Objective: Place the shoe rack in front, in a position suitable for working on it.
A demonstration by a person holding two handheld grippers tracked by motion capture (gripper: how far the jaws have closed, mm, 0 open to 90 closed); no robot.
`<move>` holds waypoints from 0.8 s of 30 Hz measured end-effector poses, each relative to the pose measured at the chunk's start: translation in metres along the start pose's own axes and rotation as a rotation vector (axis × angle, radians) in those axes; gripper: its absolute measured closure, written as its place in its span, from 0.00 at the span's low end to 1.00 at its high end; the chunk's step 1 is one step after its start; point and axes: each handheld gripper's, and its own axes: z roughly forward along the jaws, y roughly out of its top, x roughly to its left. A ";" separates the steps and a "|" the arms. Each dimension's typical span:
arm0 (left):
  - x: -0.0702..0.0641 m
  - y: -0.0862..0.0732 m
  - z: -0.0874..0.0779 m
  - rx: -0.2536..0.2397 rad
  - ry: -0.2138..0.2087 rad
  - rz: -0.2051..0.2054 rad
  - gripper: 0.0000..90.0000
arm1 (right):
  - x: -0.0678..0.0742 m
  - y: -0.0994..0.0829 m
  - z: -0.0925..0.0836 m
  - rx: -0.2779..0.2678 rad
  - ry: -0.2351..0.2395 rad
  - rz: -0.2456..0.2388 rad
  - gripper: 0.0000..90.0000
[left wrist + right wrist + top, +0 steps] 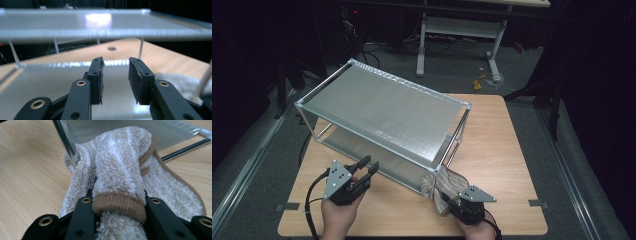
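Note:
A fluffy beige-and-white striped towel [120, 157] lies bunched on the wooden table [492, 150] against the near right corner post [66, 140] of a two-shelf metal rack [382, 107]. My right gripper [118, 202] is shut on a rolled fold of the towel with its brown hem; from above the right gripper [446, 201] sits at the table's front right with the towel [447, 182] just ahead. My left gripper [367, 166] is open and empty, held in front of the rack's long side. Its own view has the left gripper [115, 75] pointing between the upper shelf [100, 22] and lower shelf [50, 82].
The rack stands diagonally across the table's back left and overhangs the left edge. Bare table runs along the front and right side. A slice of the towel [180, 80] lies at the right beyond the left gripper. Desk legs and cables stand on the floor behind.

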 end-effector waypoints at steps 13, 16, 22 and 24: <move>-0.003 0.024 0.026 -0.017 0.018 0.008 0.73 | -0.001 -0.002 -0.002 0.008 0.006 0.009 0.81; -0.002 0.025 0.029 -0.019 0.020 0.004 0.73 | 0.001 -0.002 -0.002 0.012 0.012 -0.001 0.81; 0.001 0.026 0.038 -0.015 0.017 0.004 0.73 | 0.004 -0.003 -0.003 0.014 0.019 -0.008 0.81; 0.003 0.026 0.041 -0.010 0.016 0.006 0.73 | 0.005 -0.003 -0.003 0.015 0.025 -0.016 0.81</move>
